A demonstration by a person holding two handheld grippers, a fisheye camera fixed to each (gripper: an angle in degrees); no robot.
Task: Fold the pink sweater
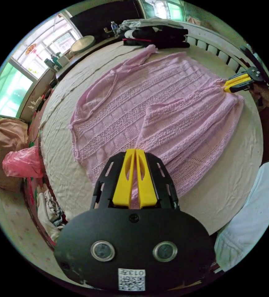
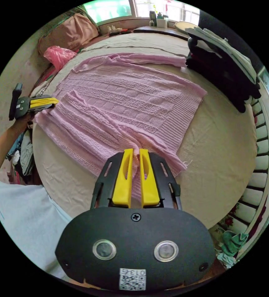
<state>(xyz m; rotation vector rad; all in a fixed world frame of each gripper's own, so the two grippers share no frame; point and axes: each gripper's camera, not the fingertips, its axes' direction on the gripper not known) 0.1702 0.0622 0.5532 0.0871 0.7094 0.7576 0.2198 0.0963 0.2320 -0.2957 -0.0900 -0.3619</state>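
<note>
The pink sweater (image 1: 159,117) lay spread on a bed (image 1: 233,173) covered by a cream sheet, one side panel already doubled over the body. The left tongs (image 1: 135,153) were clamped on a fold of knit at lower centre of the left gripper view; the right tongs (image 2: 135,153) pinched the hem end at lower centre of the right gripper view.

The loose knit might have stretched or slipped from either pinch if one hand had pulled ahead, leaving the fold skewed. A far sleeve (image 2: 134,58) lay bunched and could have dragged. A pile of dark folded clothes (image 2: 221,74) sat just beside the sweater at upper right, crowding the far edge.
</note>
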